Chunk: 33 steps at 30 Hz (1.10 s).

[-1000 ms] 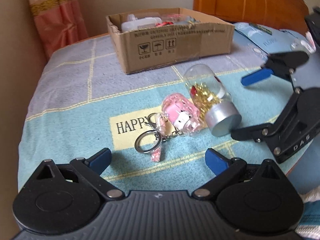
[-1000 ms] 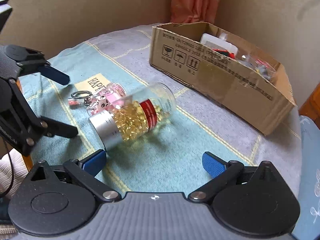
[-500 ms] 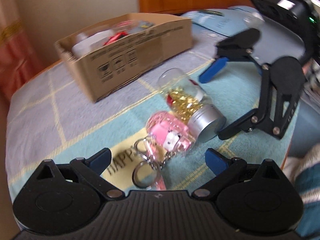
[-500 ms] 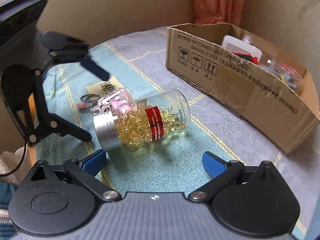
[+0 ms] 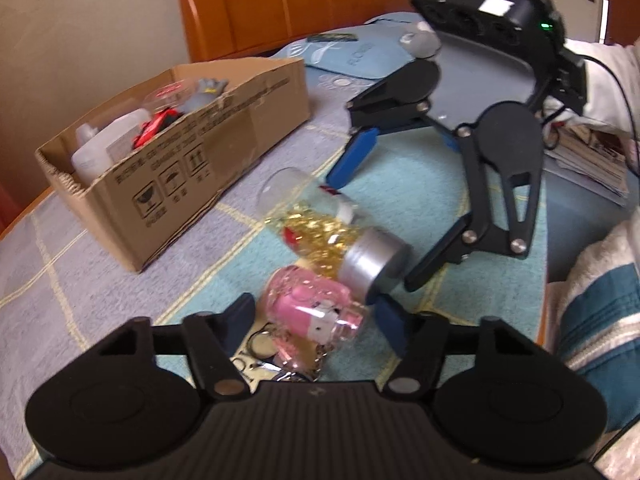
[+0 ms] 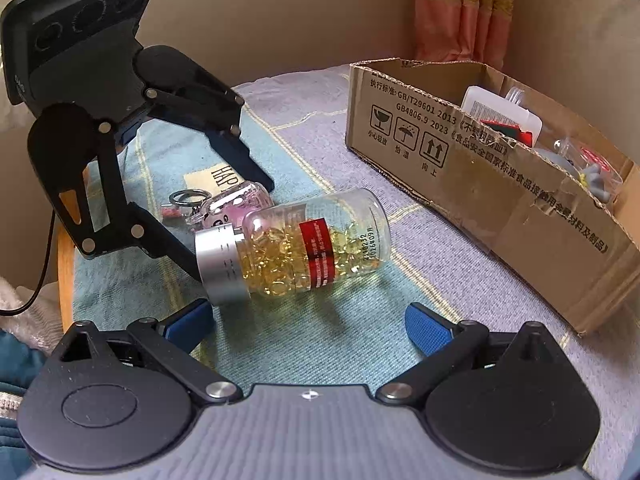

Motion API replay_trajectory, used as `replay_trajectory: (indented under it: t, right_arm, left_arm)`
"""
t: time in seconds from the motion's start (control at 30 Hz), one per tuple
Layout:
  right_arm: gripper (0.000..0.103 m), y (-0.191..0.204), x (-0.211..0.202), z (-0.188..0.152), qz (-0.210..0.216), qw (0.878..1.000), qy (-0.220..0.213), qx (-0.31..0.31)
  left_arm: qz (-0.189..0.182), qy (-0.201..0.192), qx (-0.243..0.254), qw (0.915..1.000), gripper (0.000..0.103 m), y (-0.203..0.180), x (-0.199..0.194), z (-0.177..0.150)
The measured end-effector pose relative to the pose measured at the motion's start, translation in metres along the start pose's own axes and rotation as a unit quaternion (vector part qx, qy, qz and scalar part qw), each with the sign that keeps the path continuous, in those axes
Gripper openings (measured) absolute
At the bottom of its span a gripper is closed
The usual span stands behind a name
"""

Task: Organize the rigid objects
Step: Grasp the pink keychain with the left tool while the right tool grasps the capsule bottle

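Note:
A pink cartoon charm [image 5: 312, 312] on a keyring [image 5: 260, 346] lies on the blue-green cloth. It sits between the fingers of my left gripper [image 5: 312, 312], whose jaws are closing on either side, with thin gaps still showing at the pads. Just beyond lies a clear bottle of yellow capsules [image 5: 320, 232] with a silver cap [image 6: 222, 268], on its side and touching the charm. My right gripper [image 6: 308, 324] stands open close behind the bottle [image 6: 316, 248], nothing between its fingers. In the right wrist view, my left gripper [image 6: 232, 228] straddles the charm [image 6: 236, 208].
An open cardboard box [image 5: 180, 184] [image 6: 500, 188] holding a white bottle, a red item and a grey toy stands at the back. A wooden headboard [image 5: 280, 0], a blue cushion [image 5: 352, 52], papers [image 5: 592, 156] and a curtain [image 6: 460, 8] surround the surface.
My left gripper has rolled and come in over the pink charm, and its jaws have narrowed from wide open. The right gripper has drawn closer to the capsule bottle.

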State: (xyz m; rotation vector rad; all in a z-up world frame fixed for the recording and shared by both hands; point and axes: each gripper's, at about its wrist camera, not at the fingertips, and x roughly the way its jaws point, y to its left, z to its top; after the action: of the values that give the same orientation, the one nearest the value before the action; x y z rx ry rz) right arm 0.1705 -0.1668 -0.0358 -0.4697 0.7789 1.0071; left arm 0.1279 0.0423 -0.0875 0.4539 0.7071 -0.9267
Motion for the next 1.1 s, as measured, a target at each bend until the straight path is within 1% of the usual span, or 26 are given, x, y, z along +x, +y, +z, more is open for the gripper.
replay_trajectory:
  t: [0.07, 0.17, 0.3, 0.37, 0.43, 0.47, 0.53, 0.6, 0.63, 0.67, 0.7, 0.8, 0.93, 1.03, 1.1]
  right_arm:
    - [0.103, 0.0, 0.001, 0.001, -0.001, 1.0, 0.0, 0.001]
    - [0.103, 0.0, 0.001, 0.001, -0.003, 1.0, 0.0, 0.003]
    - [0.103, 0.0, 0.002, 0.002, -0.006, 1.0, 0.004, 0.006]
    - [0.103, 0.0, 0.002, 0.003, -0.006, 1.0, 0.006, 0.005]
    - [0.103, 0.0, 0.003, 0.004, -0.006, 1.0, 0.008, 0.004]
    - [0.103, 0.0, 0.004, 0.005, -0.006, 1.0, 0.009, 0.003]
    - [0.103, 0.0, 0.005, 0.006, -0.006, 1.0, 0.011, 0.003]
    - [0.103, 0.001, 0.006, 0.008, -0.006, 1.0, 0.013, 0.003]
    - [0.103, 0.001, 0.007, 0.009, -0.007, 1.0, 0.015, 0.003]
    - [0.103, 0.002, 0.007, 0.009, -0.007, 1.0, 0.016, 0.003]
    - [0.103, 0.002, 0.007, 0.01, -0.007, 1.0, 0.017, 0.003]
    - [0.103, 0.002, 0.008, 0.009, -0.007, 1.0, 0.017, 0.003]
    - [0.103, 0.003, 0.008, 0.011, -0.005, 1.0, 0.022, 0.001]
    - [0.103, 0.003, 0.009, 0.013, -0.005, 1.0, 0.028, 0.001]
    - [0.103, 0.003, 0.01, 0.015, -0.005, 0.999, 0.033, 0.001]
  left_arm:
    - [-0.001, 0.001, -0.003, 1.0, 0.055, -0.001, 0.0, 0.001]
    - [0.01, 0.004, -0.005, 0.9999, 0.055, -0.003, -0.004, -0.001]
    - [0.034, 0.01, -0.036, 0.9987, 0.055, -0.002, -0.011, -0.007]
    - [0.049, 0.017, -0.074, 0.996, 0.055, 0.003, -0.015, -0.01]
    - [0.064, 0.026, -0.12, 0.9904, 0.055, 0.01, -0.017, -0.013]
    - [0.074, 0.025, -0.147, 0.9861, 0.054, 0.014, -0.018, -0.015]
    - [0.096, 0.03, -0.167, 0.9809, 0.054, 0.015, -0.02, -0.015]
    - [0.108, 0.035, -0.159, 0.9808, 0.058, 0.013, -0.021, -0.015]
    - [0.11, 0.036, -0.151, 0.9817, 0.069, 0.012, -0.02, -0.014]
    - [0.115, 0.039, -0.143, 0.9823, 0.077, 0.012, -0.019, -0.014]
    - [0.117, 0.04, -0.137, 0.9829, 0.078, 0.011, -0.019, -0.015]
    - [0.099, 0.047, -0.111, 0.9878, 0.078, 0.01, -0.022, -0.016]
    - [0.08, 0.06, -0.058, 0.9933, 0.078, 0.011, -0.022, -0.012]
    - [0.067, 0.071, -0.039, 0.9944, 0.077, 0.014, -0.021, -0.009]
    - [0.058, 0.075, -0.037, 0.9948, 0.077, 0.016, -0.02, -0.008]
